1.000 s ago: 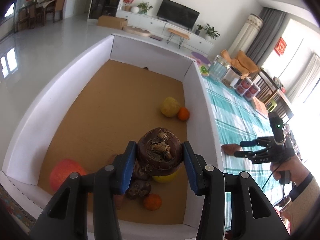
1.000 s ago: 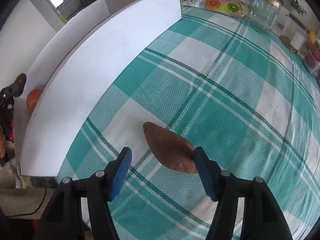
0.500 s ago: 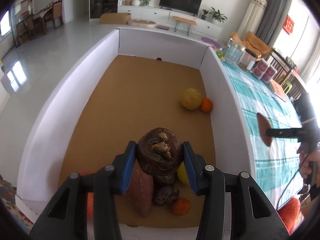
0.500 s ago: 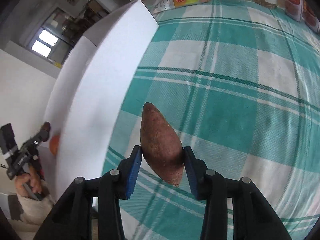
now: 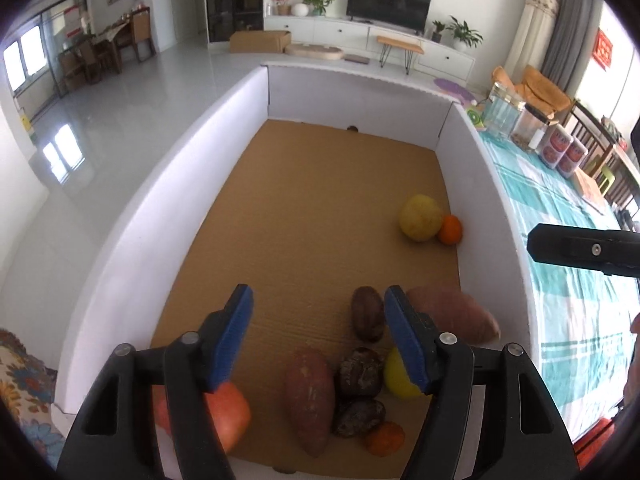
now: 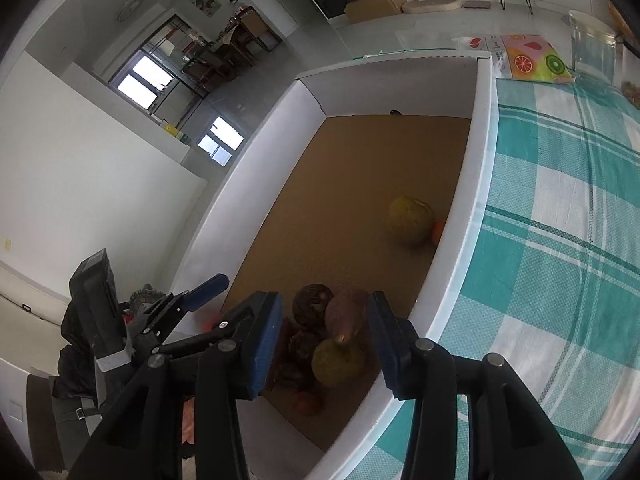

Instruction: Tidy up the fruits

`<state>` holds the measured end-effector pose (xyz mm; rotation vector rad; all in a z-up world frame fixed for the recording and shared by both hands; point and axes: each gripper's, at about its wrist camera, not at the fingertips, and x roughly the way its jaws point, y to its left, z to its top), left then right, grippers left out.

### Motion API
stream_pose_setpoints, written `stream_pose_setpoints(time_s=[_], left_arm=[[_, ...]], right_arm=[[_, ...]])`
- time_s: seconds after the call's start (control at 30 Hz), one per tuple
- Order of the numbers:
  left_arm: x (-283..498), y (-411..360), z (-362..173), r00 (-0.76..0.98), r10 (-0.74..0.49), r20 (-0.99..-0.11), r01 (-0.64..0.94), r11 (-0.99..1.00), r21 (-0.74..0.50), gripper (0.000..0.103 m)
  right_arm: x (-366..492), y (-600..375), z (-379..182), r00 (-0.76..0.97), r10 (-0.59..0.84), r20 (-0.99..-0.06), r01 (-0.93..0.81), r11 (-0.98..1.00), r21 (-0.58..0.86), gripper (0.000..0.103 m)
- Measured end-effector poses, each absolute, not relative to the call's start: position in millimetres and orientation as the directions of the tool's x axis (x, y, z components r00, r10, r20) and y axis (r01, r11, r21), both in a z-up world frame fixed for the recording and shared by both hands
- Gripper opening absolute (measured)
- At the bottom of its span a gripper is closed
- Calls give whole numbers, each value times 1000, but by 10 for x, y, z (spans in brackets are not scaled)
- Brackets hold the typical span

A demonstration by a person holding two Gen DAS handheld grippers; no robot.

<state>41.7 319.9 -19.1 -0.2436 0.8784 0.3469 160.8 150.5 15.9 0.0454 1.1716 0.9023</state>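
Left wrist view showed the left gripper (image 5: pixel 316 336) with blue pads spread apart and empty above a white-walled cardboard box (image 5: pixel 160 216). Reddish-brown sweet potatoes (image 5: pixel 452 312), dark brown fruits (image 5: pixel 366 318) and small oranges (image 5: pixel 384 438) clustered at 6 o'clock. Right gripper (image 6: pixel 324 340) also gaped empty over that pile, with a yellow round fruit (image 6: pixel 410 220) at 2 o'clock.

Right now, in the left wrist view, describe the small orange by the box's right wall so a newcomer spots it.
Inside the white box, far from the near pile, two fruits sit against the right wall. The small orange touches the larger yellow fruit; it is the smaller, brighter one, nearer the wall.
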Motion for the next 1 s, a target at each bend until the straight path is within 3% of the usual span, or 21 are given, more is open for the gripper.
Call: stream_pose_setpoints(time_s=[0.07, 0.13, 0.17, 0.23, 0.5, 1.0], left_arm=[[245, 3084, 2, 627, 295, -721, -422, 907, 4, 78], [55, 2927, 225, 677, 417, -607, -467, 880, 83, 89], [-32, 2840, 321, 688, 476, -548, -498, 859, 121, 90], [-124, 2734, 444, 675, 550, -492, -551, 819, 161, 92], [-126, 2814, 313, 511, 518, -686, -580, 797, 169, 92], [-279, 2865, 292, 516, 418, -748, -546, 833, 89, 92]], right_arm=[[1512, 1410, 263, 160, 602, -782, -605, 686, 404, 69], [1411, 1328, 381, 237, 583, -777, -629, 702, 334, 98], [1344, 1298, 444, 280, 574, -770, -639, 710, 297, 101], [1234, 1236, 523, 351, 544, -762, -646, 730, 224, 103], [764, 1215, 620, 388, 491, -780, -655, 742, 141, 103], [466, 1486, 481, 373, 392, -841, -673, 738, 45, 103]])
